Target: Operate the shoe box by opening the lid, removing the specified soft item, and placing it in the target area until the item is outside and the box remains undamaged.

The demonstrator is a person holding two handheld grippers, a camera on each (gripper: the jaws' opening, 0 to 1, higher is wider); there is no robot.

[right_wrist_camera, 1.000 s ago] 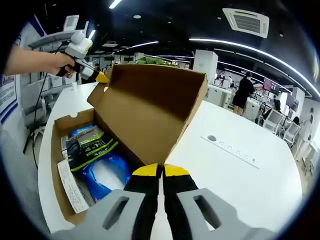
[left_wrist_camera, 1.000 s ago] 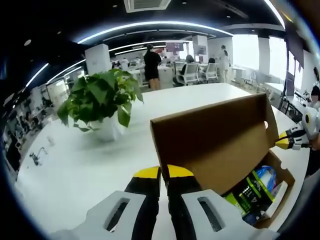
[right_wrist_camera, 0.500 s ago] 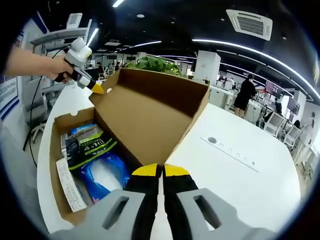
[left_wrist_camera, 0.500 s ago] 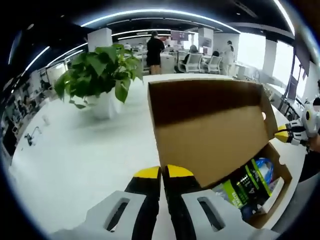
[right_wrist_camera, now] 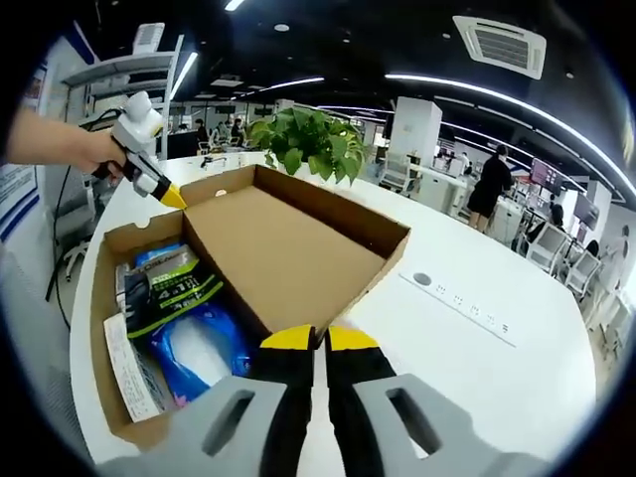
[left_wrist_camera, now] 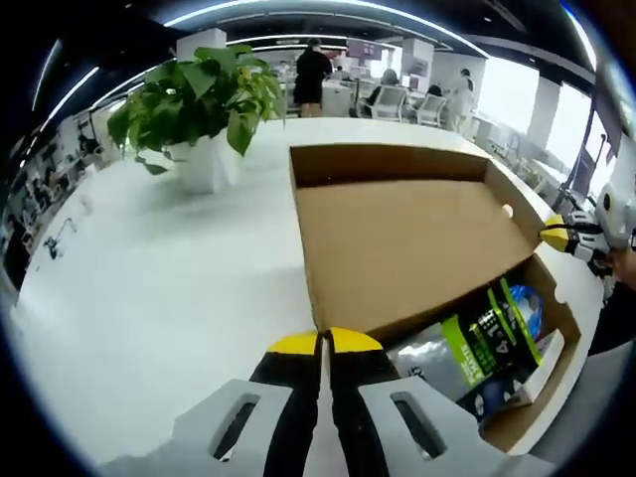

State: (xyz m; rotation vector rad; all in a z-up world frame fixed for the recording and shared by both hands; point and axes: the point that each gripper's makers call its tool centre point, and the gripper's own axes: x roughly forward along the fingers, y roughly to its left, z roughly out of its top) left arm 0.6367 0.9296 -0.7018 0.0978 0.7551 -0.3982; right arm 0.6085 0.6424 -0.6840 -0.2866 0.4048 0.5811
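1. In the left gripper view, the left claw point(left_wrist_camera: 320, 343) is seen with its two yellow tips pressed together, and nothing is held between them.
2. In the right gripper view, the right claw point(right_wrist_camera: 318, 340) is seen with its tips together too, and nothing is held.
3. Just past both claws, the lid point(left_wrist_camera: 402, 243) of the box point(left_wrist_camera: 552, 373) is seen folded back, almost flat over the white tabletop point(left_wrist_camera: 149, 288).
4. The lid's near edge is seen right by each claw's tips; it cannot be told if they touch it.
5. Inside the open box, a green and black pack point(right_wrist_camera: 169, 288) and a blue bag point(right_wrist_camera: 199, 343) are seen, so the soft things are still in the box.
6. A white paper strip point(right_wrist_camera: 124, 363) is seen along one box wall.
7. The other claw point(right_wrist_camera: 159, 189) is seen at the far corner of the lid, held by a hand point(right_wrist_camera: 94, 154).
8. A plant point(left_wrist_camera: 194, 94) in a white pot is seen on the tabletop, past the lid.
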